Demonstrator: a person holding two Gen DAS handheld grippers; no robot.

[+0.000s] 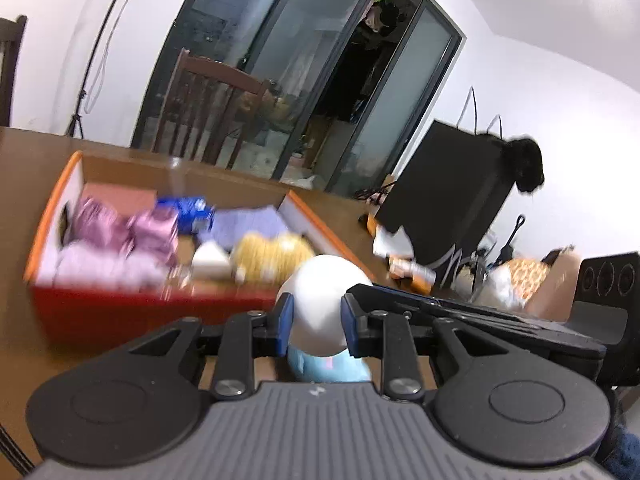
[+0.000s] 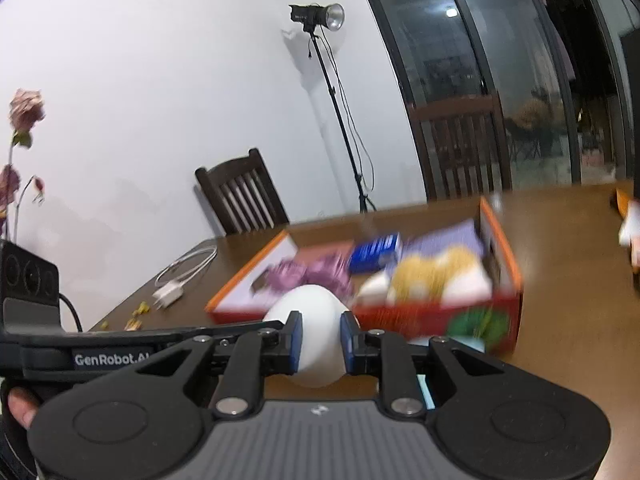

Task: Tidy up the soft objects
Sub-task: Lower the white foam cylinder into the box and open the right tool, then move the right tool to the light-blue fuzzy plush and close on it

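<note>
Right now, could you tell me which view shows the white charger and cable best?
The right wrist view: the charger and its looped cable lie in plain sight on the table, left of the box. The left wrist view does not show them at all.

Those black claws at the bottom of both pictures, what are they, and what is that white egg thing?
Each claw is a hand-held gripper: a person carries one in each hand, with a camera looking along its two fingers. One picture comes from the left hand-held gripper, the other from the right hand-held gripper. Each pinches something white and soft-looking: the left a white toy with a light blue bottom, the right a white egg shape. Ahead, on the brown table, stands an orange box already holding purple, blue and yellow things.
</note>
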